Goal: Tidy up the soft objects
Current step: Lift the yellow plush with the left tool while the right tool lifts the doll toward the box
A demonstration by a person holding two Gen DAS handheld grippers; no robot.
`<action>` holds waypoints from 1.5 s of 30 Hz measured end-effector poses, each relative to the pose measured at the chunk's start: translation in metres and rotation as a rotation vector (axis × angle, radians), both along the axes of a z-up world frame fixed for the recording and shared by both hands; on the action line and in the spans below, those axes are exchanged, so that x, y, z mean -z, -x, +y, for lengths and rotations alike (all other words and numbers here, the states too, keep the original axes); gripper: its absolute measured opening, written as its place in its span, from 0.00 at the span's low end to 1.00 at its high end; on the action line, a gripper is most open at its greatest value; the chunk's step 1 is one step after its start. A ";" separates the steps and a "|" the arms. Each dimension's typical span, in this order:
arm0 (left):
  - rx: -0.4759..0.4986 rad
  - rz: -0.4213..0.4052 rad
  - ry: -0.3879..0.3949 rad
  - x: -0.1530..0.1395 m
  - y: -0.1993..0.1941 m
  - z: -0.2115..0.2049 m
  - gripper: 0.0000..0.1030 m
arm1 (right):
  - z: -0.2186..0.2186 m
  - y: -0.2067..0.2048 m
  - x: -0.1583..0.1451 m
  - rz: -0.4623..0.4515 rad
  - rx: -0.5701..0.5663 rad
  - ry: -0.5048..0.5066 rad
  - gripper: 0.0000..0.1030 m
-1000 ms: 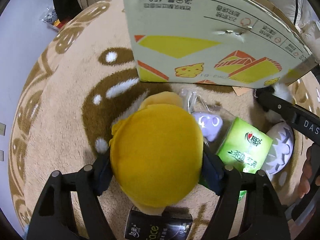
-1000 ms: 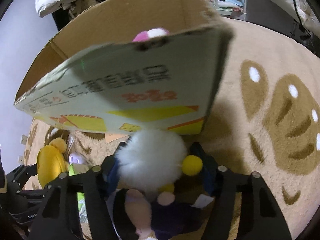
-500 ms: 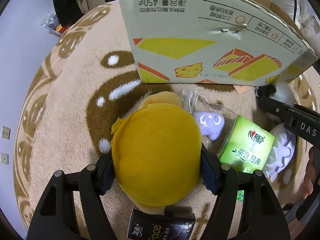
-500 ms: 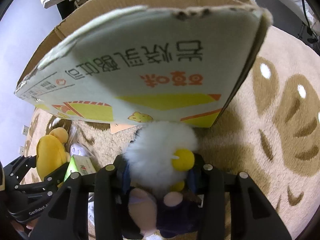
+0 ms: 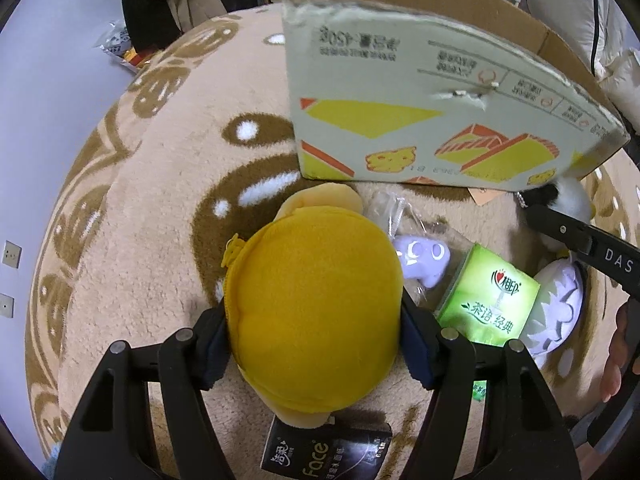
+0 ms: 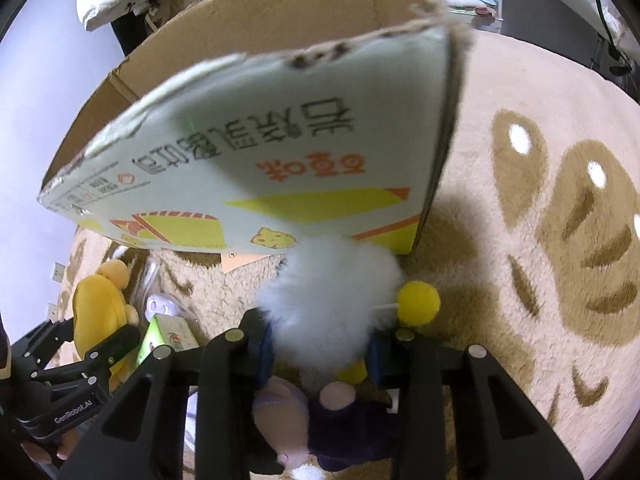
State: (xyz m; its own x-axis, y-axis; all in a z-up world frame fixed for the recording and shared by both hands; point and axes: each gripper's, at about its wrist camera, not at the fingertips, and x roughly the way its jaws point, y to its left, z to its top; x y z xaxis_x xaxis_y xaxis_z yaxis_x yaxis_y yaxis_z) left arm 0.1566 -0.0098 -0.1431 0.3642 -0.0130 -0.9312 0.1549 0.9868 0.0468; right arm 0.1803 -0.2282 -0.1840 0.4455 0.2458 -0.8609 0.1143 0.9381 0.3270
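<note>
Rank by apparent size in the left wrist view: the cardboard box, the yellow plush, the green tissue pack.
1. cardboard box
2. yellow plush, though nearness to the camera enlarges it
3. green tissue pack

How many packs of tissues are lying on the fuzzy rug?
2. The shiny green tissue pack lies right of the yellow plush toy gripped by the left gripper. The black tissue pack lies below that toy, partly covered. More may be hidden.
</note>
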 end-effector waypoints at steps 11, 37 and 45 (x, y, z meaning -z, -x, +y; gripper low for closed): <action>-0.005 -0.094 -0.002 -0.020 0.008 0.000 0.67 | -0.026 0.018 -0.014 -0.047 0.054 -0.048 0.34; -0.025 -0.286 0.026 -0.057 0.024 0.006 0.67 | -0.023 0.049 -0.053 -0.164 0.054 -0.132 0.32; -0.025 -0.358 0.011 -0.069 0.030 0.008 0.67 | -0.025 0.064 -0.075 -0.227 0.061 -0.116 0.32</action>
State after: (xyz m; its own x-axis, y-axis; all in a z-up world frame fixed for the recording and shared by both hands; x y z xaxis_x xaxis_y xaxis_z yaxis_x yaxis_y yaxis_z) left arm 0.1270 -0.0022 -0.0739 0.6674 -0.0097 -0.7446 0.1064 0.9909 0.0826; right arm 0.1163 -0.2536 -0.1094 0.6412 0.3041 -0.7045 0.0808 0.8862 0.4561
